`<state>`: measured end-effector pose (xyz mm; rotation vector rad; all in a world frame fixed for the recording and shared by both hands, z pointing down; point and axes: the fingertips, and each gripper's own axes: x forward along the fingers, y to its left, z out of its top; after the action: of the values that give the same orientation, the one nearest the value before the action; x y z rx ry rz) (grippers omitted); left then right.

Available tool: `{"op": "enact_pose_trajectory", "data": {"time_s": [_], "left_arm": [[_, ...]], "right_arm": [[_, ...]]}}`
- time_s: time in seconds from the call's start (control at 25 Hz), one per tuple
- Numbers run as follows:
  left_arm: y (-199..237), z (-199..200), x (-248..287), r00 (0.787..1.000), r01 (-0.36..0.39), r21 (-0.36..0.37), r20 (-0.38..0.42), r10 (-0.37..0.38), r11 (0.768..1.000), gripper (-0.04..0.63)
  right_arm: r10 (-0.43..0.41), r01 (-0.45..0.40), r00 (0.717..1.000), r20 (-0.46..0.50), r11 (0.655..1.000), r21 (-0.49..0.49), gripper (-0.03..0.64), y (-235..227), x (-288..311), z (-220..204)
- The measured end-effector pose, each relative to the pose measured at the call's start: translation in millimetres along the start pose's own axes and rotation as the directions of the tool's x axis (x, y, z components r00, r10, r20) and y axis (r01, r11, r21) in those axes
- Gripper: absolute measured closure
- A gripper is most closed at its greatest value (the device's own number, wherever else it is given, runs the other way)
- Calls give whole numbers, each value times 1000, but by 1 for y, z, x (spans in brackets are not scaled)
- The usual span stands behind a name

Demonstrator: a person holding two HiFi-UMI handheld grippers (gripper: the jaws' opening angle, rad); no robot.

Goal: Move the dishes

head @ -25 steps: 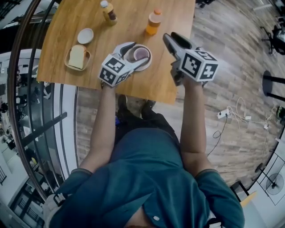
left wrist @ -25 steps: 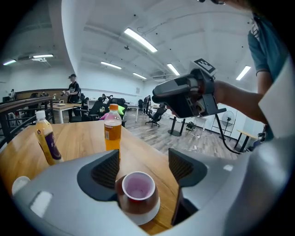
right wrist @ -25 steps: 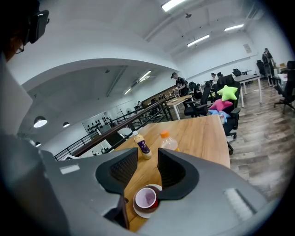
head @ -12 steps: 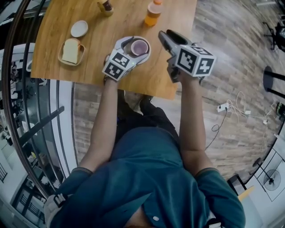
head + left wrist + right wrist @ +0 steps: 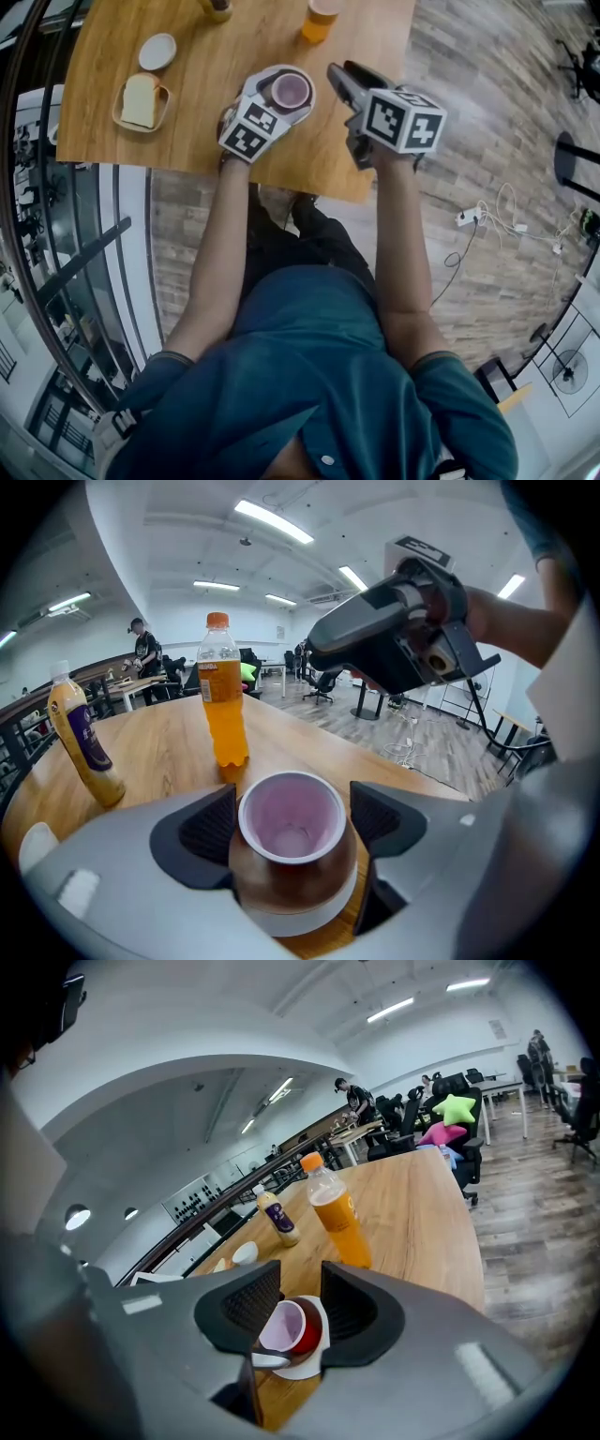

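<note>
A brown cup [image 5: 292, 89] with a pale pink inside stands on a white saucer [image 5: 307, 107] near the front edge of the wooden table [image 5: 202, 122]. My left gripper [image 5: 279, 94] reaches in from the near side. In the left gripper view its two dark pads [image 5: 202, 832] press against the sides of the cup [image 5: 289, 816], with the saucer [image 5: 323, 913] underneath. My right gripper [image 5: 339, 77] hovers just right of the cup. It is open, and the cup [image 5: 286, 1327] only shows beyond the gap between its pads.
An orange drink bottle [image 5: 321, 17] stands behind the cup, with a brown bottle [image 5: 82, 747] further left. A small white dish [image 5: 157, 51] and a slice of bread on a plate [image 5: 141, 100] sit at the table's left. The table's front edge [image 5: 309, 183] runs just below both grippers.
The head view has tipped, so the table and both grippers sit higher in the picture. The left gripper stays around the cup; the right gripper stays beside it.
</note>
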<state>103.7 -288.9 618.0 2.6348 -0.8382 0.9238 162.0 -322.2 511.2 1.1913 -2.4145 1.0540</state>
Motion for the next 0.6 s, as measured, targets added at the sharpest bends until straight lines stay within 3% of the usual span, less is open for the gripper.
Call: {"op": "enact_pose_trajectory", "data": {"time_s": [0.6], "left_arm": [[15, 10, -16, 997, -39, -28, 72, 41, 999, 245]], "right_arm": [[-2, 5, 997, -77, 999, 38, 500, -12, 30, -29]]}}
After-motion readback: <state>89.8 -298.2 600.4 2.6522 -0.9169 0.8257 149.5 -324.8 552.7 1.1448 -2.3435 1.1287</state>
